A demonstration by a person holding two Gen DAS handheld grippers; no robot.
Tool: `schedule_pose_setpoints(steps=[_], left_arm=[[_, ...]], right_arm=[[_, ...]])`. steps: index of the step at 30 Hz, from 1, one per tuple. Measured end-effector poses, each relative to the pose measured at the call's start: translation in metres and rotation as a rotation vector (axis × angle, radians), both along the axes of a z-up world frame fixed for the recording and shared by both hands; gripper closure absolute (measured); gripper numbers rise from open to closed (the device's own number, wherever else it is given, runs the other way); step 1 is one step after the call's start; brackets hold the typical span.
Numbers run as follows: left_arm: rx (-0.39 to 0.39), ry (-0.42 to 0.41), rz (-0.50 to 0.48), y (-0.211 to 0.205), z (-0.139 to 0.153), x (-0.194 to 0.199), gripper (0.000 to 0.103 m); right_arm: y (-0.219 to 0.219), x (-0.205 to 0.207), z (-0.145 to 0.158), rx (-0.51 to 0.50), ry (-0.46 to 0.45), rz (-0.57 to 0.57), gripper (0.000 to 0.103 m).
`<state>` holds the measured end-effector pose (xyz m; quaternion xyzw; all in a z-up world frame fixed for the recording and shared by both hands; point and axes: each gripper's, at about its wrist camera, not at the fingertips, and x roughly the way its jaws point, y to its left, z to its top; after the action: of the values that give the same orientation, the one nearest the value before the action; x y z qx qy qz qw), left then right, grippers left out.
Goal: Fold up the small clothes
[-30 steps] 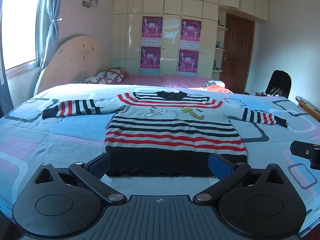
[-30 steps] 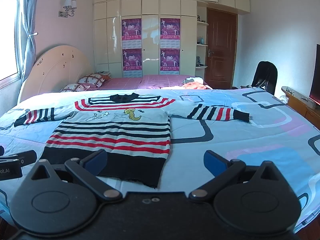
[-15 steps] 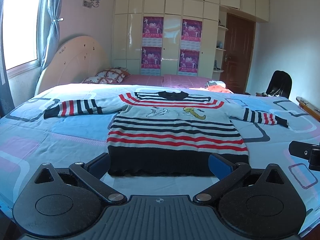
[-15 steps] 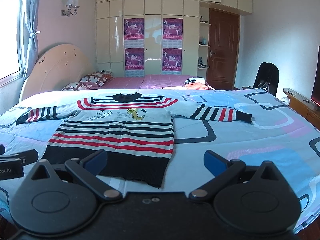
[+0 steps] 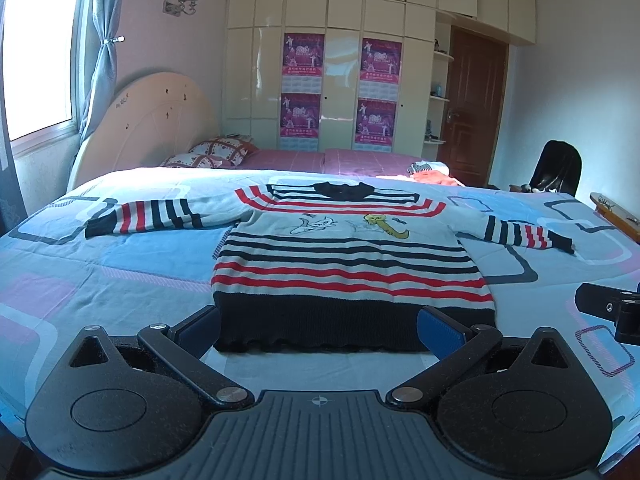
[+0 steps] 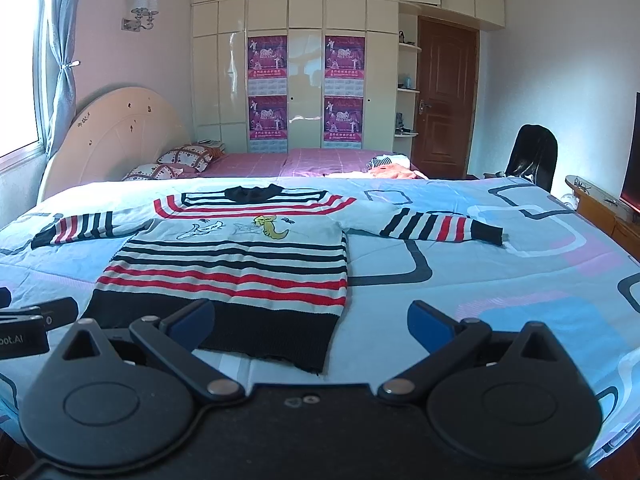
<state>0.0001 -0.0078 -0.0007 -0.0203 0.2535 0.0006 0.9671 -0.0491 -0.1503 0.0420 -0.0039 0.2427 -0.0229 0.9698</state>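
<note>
The sweater [image 5: 348, 264] is lying flat, front up, on the blue patterned bed [image 5: 100, 272], filling the middle of the left wrist view. Both sleeves are stretching straight out: one toward the left edge of the frame, the other toward the right. The black collar is pointing at the far wardrobe [image 5: 340, 72]; the black hem is lying nearest the camera.

The left gripper [image 5: 320, 326] is sitting low at the bottom centre of its view, jaws spread wide, holding nothing. Its blue pads [image 5: 438, 330] are framing the hem from either side, just short of it; contact cannot be confirmed.

The right gripper [image 6: 310, 320] is occupying the bottom centre of its own view, jaws likewise spread wide and holding nothing. Here the sweater [image 6: 236, 268] is sitting left of centre; the near hem corner is lying between the pads, one pad [image 6: 192, 318] overlapping the hem in the picture.

A chair [image 6: 534, 156] is standing at the right of that frame, beside the door [image 6: 446, 100].
</note>
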Motion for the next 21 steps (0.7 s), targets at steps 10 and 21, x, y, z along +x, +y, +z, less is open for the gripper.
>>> schedule_pose_setpoints(steps=[10, 21], left_arm=[[0.002, 0.000, 0.001, -0.0012, -0.0005, 0.0011, 0.000], [0.003, -0.003, 0.004, -0.0028, -0.0005, -0.0005, 0.000]], right_arm=[[-0.0011, -0.0004, -0.0005, 0.002, 0.001, -0.001, 0.000], [-0.0019, -0.0001, -0.0007, 0.003, 0.002, 0.000, 0.000]])
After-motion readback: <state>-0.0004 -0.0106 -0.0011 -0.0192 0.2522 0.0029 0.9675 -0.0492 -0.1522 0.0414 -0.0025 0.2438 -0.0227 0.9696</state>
